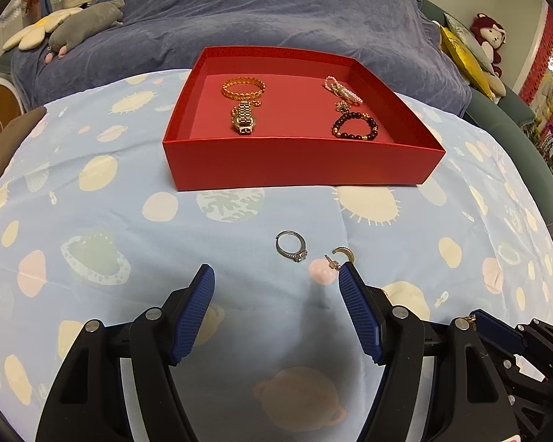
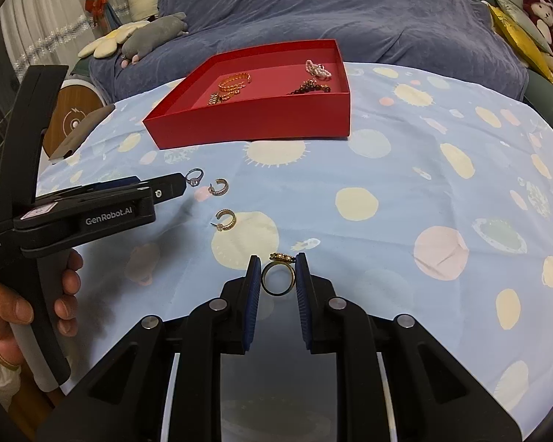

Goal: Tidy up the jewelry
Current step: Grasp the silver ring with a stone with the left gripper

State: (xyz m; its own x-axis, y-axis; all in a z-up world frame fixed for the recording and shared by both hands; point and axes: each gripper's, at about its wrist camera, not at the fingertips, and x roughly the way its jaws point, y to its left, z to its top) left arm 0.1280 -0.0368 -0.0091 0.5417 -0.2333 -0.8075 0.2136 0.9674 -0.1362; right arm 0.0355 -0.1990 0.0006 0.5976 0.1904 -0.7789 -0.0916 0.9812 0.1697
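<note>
The right gripper grips a gold ring in its jaws above the tabletop, ready for carrying to the red box. The left gripper, jaws spread and empty, nears the silver ring; 2 earrings wait beside it.

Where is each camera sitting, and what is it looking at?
Left wrist: rides the left gripper, looking down its open blue fingers at a silver stone-set ring on the spotted blue cloth.
Right wrist: rides the right gripper, shut on a gold ring; a hand shows.
Both see the red cardboard box.
</note>
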